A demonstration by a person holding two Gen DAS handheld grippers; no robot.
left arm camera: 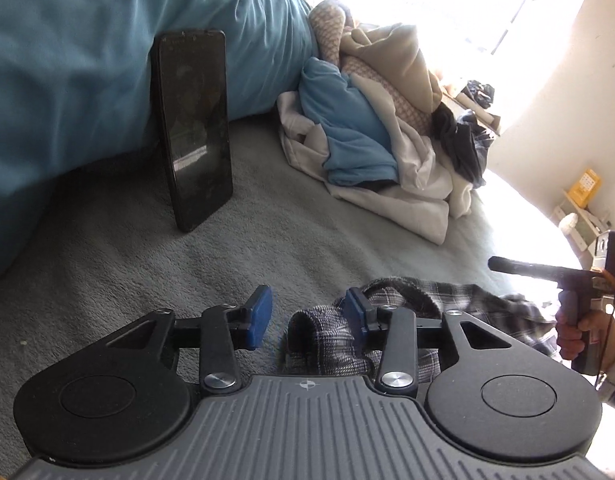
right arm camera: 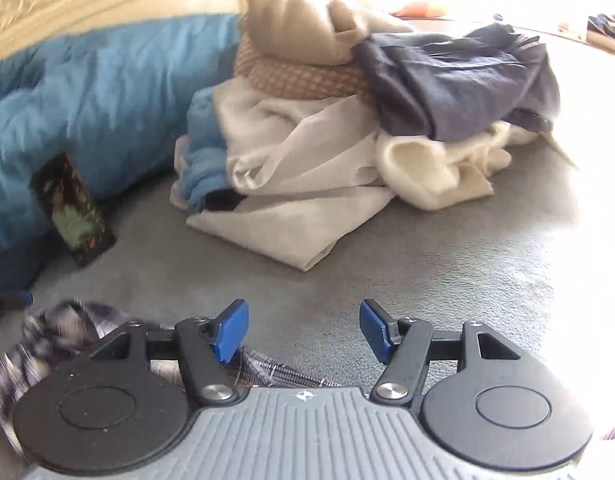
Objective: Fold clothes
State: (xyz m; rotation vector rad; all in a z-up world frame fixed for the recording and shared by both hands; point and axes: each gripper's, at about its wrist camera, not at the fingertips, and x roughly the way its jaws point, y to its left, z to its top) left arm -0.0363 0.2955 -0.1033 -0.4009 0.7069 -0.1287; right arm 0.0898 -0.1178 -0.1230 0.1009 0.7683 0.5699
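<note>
Plaid cloth, a checked shirt (left arm camera: 407, 320), lies bunched on the grey bed (left arm camera: 147, 264) in the left wrist view, one fold rising between the partly open pads of the left gripper (left arm camera: 307, 320) without being pinched, so the bunched fold could flop and spoil the crease, or a careless sweep could knock over the phone (left arm camera: 193, 128) propped against the blue pillow (left arm camera: 67, 60). In the right wrist view the right gripper (right arm camera: 303, 330) stands wide and empty over bare bed, the shirt off to its left and below it, and any reach forward risks snagging the laundry pile (right arm camera: 327, 120).

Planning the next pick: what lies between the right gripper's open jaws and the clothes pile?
Only bare grey blanket between the right gripper and the pile, per the right wrist view. The plaid garment lies off to its left.
</note>
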